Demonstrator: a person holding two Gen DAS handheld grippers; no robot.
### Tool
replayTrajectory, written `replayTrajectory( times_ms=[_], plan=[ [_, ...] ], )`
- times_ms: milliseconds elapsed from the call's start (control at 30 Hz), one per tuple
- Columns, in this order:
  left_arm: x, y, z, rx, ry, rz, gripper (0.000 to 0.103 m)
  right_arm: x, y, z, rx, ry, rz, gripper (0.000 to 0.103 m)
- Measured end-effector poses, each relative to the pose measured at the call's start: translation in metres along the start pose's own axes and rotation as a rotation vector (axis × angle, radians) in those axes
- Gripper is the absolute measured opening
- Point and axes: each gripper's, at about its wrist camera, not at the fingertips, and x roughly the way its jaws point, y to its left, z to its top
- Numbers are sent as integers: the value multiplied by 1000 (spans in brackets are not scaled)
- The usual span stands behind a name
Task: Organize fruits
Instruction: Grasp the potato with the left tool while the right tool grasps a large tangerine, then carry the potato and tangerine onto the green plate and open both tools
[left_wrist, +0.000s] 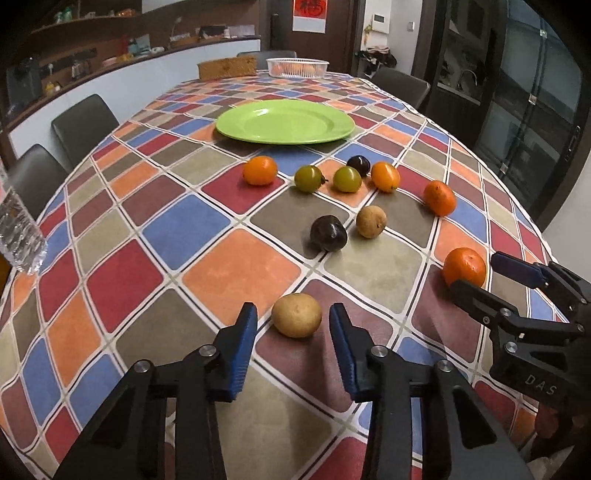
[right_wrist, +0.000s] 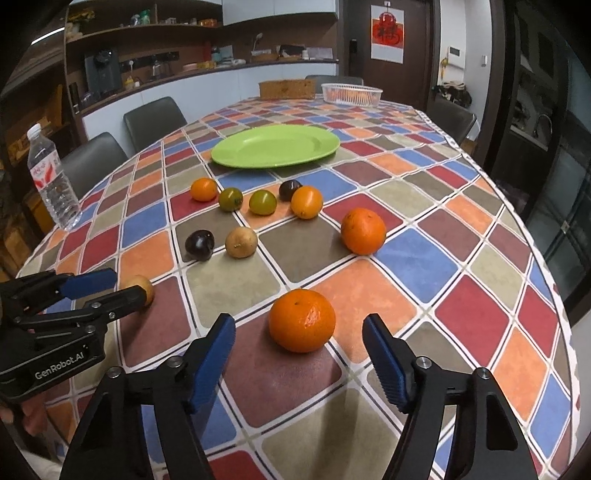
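Note:
A tan round fruit (left_wrist: 296, 314) lies on the checked tablecloth between the blue pads of my left gripper (left_wrist: 293, 310), with a gap on each side; the gripper is open. A mandarin (right_wrist: 302, 319) sits between the fingers of my right gripper (right_wrist: 299, 319), also open and not touching it. Each gripper shows in the other's view: the right gripper (left_wrist: 476, 271) around the mandarin (left_wrist: 464, 266), the left gripper (right_wrist: 127, 284) around the tan fruit (right_wrist: 142, 286). An empty green plate (left_wrist: 284, 121) lies farther back.
Between the grippers and the plate lie a larger orange (right_wrist: 363, 230), a dark plum (right_wrist: 199, 244), a second tan fruit (right_wrist: 241, 242) and a row of several small fruits (right_wrist: 263, 202). A water bottle (right_wrist: 53, 181) stands at the left edge. A white basket (right_wrist: 351, 94) sits at the far end.

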Motion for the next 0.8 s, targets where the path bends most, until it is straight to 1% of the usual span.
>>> replayTrajectory(
  times_ms=[33, 67, 100, 233, 367, 433, 633, 800],
  plan=[
    [2, 0, 0, 1, 5, -1, 37, 2, -1, 1, -1, 6, 2, 68],
    [3, 0, 1, 1, 8, -5, 32, 3, -1, 1, -1, 11, 2, 66],
    [5, 0, 1, 2, 13, -10, 31, 6, -1, 1, -1, 21, 6, 63],
    [9, 0, 3, 12, 24, -12, 30, 12, -3, 2, -2, 45, 17, 55],
    [10, 0, 5, 18, 24, -13, 30, 16, -2, 4, -12, 60, 18, 49],
    [10, 0, 6, 24, 23, -15, 30, 18, -2, 4, -13, 72, 21, 42],
    [5, -3, 7, 44, 1, -15, 30, 17, -4, 6, -13, 75, 35, 42],
    [-4, -6, 10, 61, -33, -15, 30, 6, 0, 10, -31, 44, 48, 42]
  ],
)
